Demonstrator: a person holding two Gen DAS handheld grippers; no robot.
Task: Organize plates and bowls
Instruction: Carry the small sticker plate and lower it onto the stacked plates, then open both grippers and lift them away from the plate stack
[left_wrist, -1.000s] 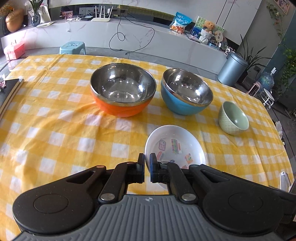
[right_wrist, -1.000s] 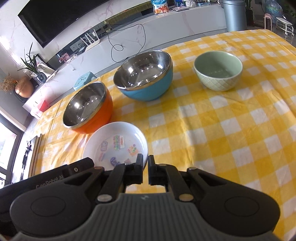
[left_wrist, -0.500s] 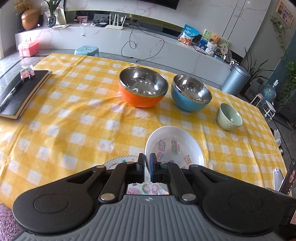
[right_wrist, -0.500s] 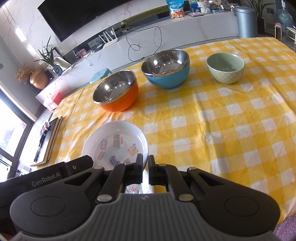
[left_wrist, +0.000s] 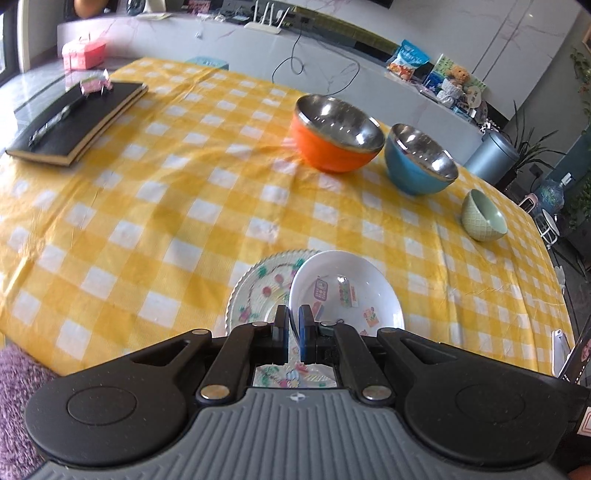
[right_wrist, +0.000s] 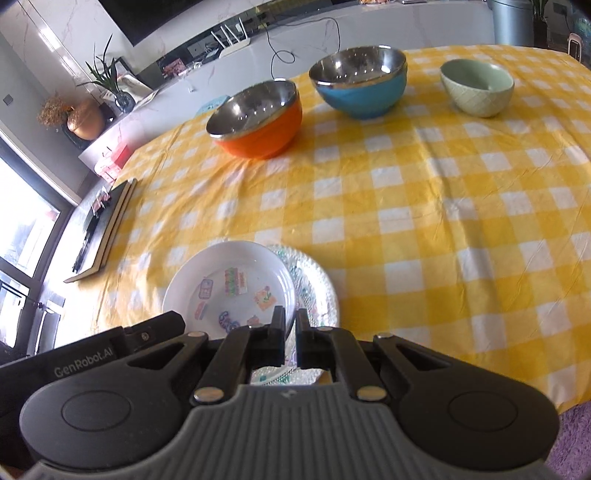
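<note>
over the near edge of the worktop: both my grippers meet at the white dish (left_wrist: 345, 291), my landmark for everything below.
left gripper (left_wrist: 294, 325): jaws nearly closed, pinching the white dish by its near rim.
right gripper (right_wrist: 290, 326): jaws nearly closed at the opposite part of that rim; they look clamped on it, though the patterned plate's edge sits close behind and i cannot fully separate the two.
white dish: shallow, printed with small stickers, tilted and carried just above the patterned plate (left_wrist: 258, 291), partly overlapping it.
patterned plate: flat on the checked cloth (left_wrist: 166, 206), directly under the white dish.
beyond the white dish: orange bowl (left_wrist: 334, 138) and blue bowl (left_wrist: 419, 164) close together, steel-lined; green bowl (left_wrist: 482, 219) further right of them.
far left of the white dish: a black notebook (left_wrist: 79, 120).
handling, my judgement: the dish looks stiff, smooth and breakable, likely light; glazed rims slip, so a firm pinch on two opposite rim points suits it, kept level.
step, my judgement: nesting the dish centred onto the patterned plate; set down gently to avoid a chip.
</note>
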